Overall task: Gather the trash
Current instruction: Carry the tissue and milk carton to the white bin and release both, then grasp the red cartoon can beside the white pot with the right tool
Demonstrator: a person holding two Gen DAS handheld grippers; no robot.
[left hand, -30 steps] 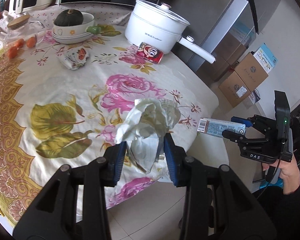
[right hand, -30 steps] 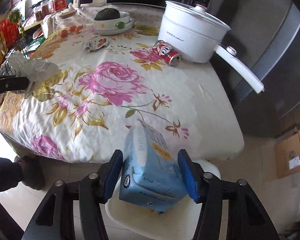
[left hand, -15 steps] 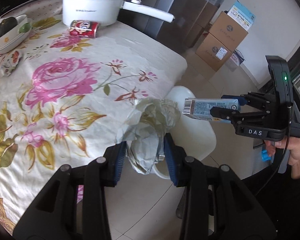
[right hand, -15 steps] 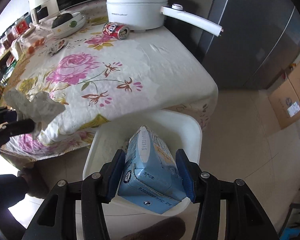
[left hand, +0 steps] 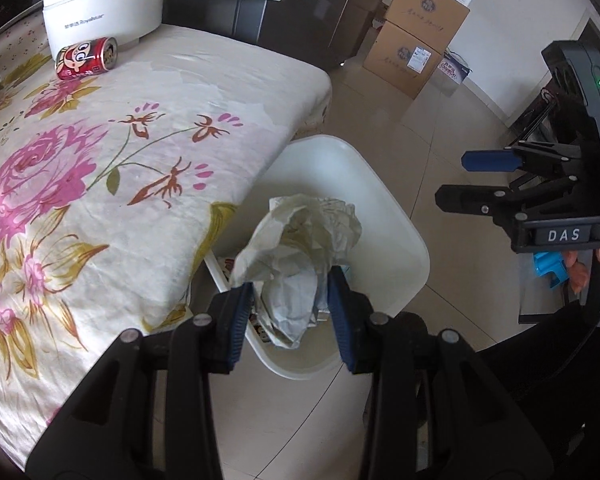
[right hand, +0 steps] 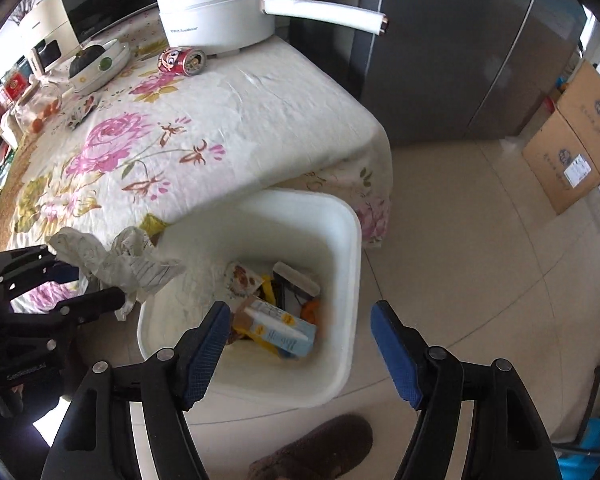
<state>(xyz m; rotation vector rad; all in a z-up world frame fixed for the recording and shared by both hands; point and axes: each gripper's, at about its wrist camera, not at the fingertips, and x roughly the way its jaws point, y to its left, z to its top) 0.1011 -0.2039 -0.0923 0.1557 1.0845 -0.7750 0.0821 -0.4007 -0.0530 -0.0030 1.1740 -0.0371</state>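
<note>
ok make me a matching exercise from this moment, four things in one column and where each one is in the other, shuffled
Things:
1. crumpled paper
2. blue milk carton
3. red can
4. cardboard boxes

Places:
A. lying on its side on the tablecloth beside the white pot
B. stacked on the floor by the wall
C. clamped in the left gripper above the bin
D. lying inside the white bin

Pairs: 1-C, 2-D, 3-A, 4-B

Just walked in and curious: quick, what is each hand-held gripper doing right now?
Left hand-held gripper: closed on the crumpled paper, above the white bin.
Right hand-held gripper: open, holding nothing.
</note>
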